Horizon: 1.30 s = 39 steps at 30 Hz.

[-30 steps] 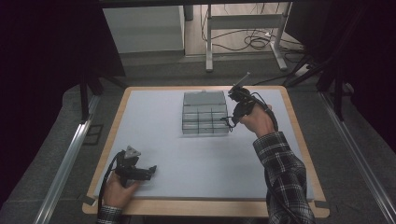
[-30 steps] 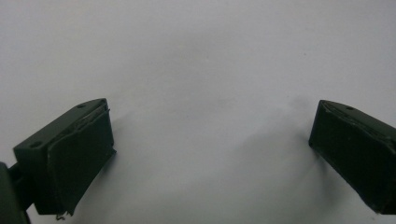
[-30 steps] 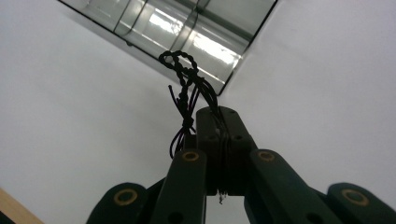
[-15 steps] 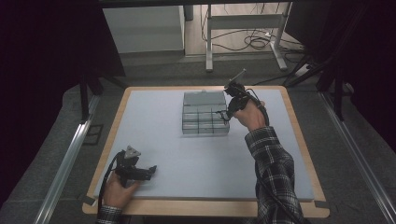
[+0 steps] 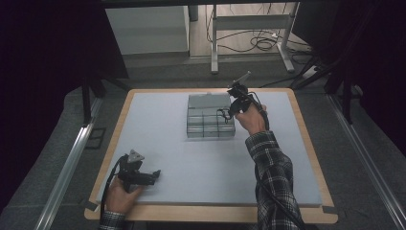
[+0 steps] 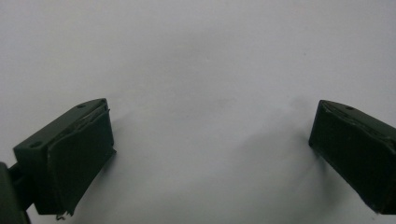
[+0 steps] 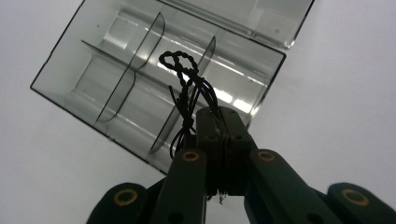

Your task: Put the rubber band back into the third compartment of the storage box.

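Note:
A clear plastic compartment box sits open on the grey mat at the back centre, its lid folded flat behind it. My right gripper hovers over the box's right end, shut on a twisted black cord that loops out above the jaws over a right-hand compartment. The cord dangles just above the box in the high view. My left gripper rests near the front left of the mat, open, with bare mat between its fingers.
The grey mat covers a wooden table. Thin curved dividers split the box into several compartments, which look bare. Dark floor, metal rails and a desk frame with cables lie beyond the table.
My right gripper has moved left and slightly down with the cord, from beside the box's right edge to over its right end. The left gripper has stayed still.

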### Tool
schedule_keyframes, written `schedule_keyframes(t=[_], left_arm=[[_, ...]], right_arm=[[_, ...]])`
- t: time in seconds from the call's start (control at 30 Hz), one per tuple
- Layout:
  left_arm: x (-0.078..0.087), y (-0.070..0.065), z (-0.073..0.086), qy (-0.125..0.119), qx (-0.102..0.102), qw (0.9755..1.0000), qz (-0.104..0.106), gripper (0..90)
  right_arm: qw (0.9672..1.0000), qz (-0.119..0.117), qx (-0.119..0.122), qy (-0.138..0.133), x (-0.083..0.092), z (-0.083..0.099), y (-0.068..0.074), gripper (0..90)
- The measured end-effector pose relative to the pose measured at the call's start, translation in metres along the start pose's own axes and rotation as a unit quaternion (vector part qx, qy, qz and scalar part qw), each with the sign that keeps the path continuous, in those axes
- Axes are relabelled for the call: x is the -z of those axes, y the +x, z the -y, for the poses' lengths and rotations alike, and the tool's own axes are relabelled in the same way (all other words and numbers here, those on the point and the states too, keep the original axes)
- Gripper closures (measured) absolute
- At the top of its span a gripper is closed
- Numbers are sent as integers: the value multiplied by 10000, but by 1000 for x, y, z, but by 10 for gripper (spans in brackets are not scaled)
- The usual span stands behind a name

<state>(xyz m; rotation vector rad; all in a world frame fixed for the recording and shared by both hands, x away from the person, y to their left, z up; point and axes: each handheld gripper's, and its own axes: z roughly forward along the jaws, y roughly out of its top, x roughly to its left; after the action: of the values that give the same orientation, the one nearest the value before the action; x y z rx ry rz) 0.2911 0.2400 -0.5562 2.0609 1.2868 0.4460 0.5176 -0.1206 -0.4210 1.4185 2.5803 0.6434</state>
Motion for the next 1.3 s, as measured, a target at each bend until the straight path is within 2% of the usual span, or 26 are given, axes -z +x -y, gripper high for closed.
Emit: schedule_keyframes(t=[0.63, 1.03, 1.3], left_arm=[[0, 0, 0, 2, -4, 10000, -4, 0], [0, 0, 0, -2, 3, 10000, 0, 0], [0, 0, 0, 3, -2, 10000, -4, 0]], right_arm=[[9979, 306, 5, -568, -34, 0, -8, 872], [9965, 521, 83, -646, -49, 1, -9, 872], [9964, 621, 141, -561, -61, 3, -9, 872]])
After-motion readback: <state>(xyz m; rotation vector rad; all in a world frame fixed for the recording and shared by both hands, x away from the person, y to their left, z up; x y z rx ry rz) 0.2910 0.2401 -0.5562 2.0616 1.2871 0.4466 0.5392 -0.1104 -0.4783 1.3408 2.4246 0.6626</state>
